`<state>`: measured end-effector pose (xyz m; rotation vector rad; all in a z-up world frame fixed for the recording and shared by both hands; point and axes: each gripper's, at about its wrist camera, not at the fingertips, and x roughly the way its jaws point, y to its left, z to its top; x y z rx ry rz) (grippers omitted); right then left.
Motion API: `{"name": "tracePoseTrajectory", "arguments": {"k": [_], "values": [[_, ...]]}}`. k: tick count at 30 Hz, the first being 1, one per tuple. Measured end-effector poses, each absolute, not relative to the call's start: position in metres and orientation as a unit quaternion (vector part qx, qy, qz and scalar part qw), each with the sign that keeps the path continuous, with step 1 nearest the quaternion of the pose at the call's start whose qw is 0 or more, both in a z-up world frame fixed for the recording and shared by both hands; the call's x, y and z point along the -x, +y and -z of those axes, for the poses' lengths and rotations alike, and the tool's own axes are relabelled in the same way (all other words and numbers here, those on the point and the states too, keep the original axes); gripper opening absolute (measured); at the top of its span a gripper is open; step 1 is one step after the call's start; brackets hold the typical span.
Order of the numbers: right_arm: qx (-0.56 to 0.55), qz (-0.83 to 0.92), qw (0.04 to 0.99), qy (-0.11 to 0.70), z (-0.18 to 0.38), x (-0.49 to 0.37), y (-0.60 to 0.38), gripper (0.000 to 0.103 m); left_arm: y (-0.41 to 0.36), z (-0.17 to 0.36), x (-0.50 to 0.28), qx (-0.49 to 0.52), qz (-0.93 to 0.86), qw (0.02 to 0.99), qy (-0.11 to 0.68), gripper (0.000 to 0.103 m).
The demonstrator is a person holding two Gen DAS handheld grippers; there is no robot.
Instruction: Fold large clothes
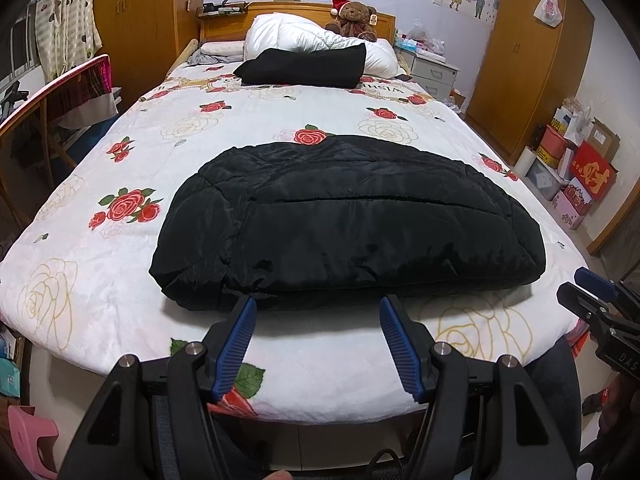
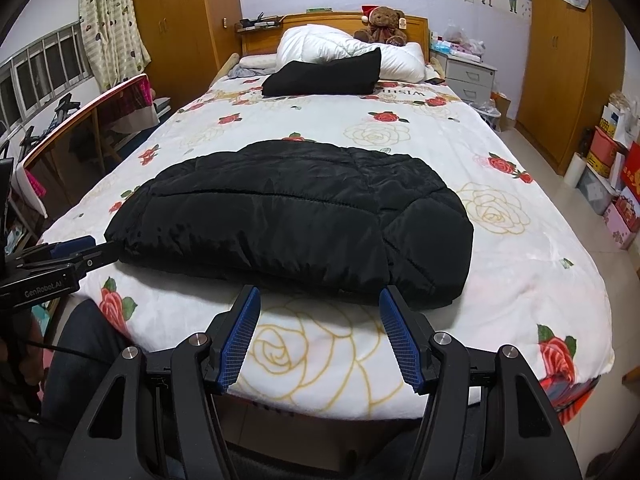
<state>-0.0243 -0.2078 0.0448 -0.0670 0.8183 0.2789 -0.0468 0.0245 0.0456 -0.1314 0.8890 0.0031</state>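
A black quilted jacket lies folded into a wide block on the rose-print bed cover, near the foot of the bed. My left gripper hovers open just in front of the jacket's near edge, nothing between its blue pads. My right gripper is also open, its tips close to the jacket's near right corner without pressing on it. The right gripper shows at the right edge of the left wrist view, and the left gripper shows at the left edge of the right wrist view.
A second folded black garment lies near the head of the bed, in front of a white duvet and a teddy bear. A desk stands left; boxes and wardrobes right. The person's legs are at the foot.
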Motion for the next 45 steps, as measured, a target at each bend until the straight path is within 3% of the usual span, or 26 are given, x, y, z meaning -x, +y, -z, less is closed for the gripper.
{"name": "tracePoseTrajectory", "arguments": {"k": [45], "values": [[0.033, -0.136, 0.907, 0.398, -0.0446, 0.0221, -0.2107, 0.062, 0.0201, -0.0484, 0.0452, 0.071, -0.003, 0.901, 0.428, 0.066]]}}
